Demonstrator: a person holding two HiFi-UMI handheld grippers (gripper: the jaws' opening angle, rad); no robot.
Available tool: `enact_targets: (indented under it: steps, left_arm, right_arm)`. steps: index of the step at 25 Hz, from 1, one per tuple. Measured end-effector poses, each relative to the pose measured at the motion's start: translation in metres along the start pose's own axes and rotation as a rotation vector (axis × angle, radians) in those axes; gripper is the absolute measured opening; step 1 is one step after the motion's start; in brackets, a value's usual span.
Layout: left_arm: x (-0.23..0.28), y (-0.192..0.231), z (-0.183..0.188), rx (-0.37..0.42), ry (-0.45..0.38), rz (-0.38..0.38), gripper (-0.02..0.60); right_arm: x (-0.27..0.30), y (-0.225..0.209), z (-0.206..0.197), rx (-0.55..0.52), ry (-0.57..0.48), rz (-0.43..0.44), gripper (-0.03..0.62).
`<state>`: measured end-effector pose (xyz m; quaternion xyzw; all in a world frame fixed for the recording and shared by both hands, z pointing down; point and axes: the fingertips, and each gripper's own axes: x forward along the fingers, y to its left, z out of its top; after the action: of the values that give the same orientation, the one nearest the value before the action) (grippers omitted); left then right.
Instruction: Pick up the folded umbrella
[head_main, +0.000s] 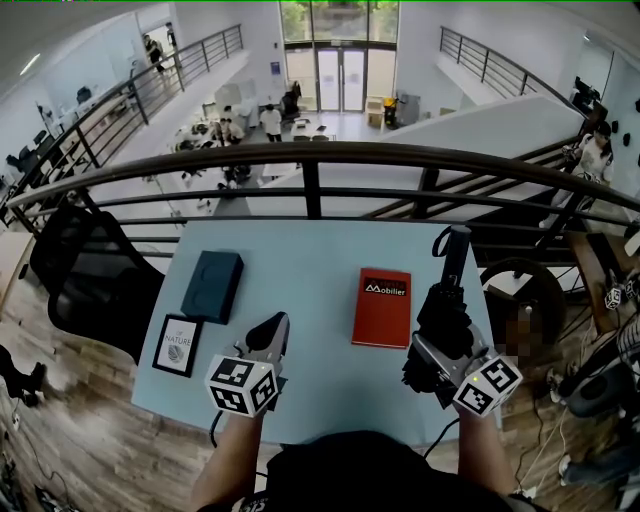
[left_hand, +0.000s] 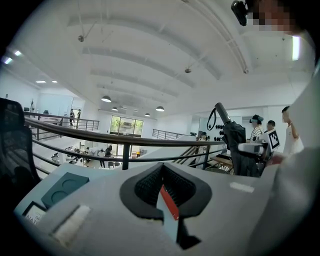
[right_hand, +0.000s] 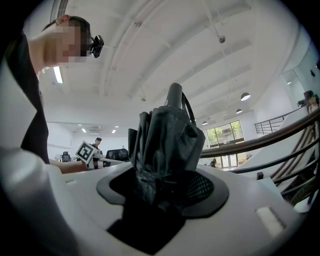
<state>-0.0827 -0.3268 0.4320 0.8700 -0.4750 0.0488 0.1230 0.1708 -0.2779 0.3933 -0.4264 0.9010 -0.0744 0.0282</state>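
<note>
Holding folded umbrella (right_hand: 167, 145) by loose fabric in right gripper (right_hand: 167, 182); I fear slippage, grip seemingly soft. Left gripper (left_hand: 163, 180) narrow, empty.

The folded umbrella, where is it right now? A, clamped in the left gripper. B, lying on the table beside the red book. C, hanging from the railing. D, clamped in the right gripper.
D: the right gripper view shows the folded umbrella with its black fabric pinched between the jaws of the right gripper.
</note>
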Motion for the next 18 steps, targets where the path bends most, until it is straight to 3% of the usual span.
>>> enact_targets:
  steps: [18]
  left_arm:
    - [-0.0041,0.0037,-0.0063,-0.007,0.012,0.009,0.005]
  right_arm:
    - [0.0059,0.0068,-0.0079,-0.024,0.029,0.019,0.273]
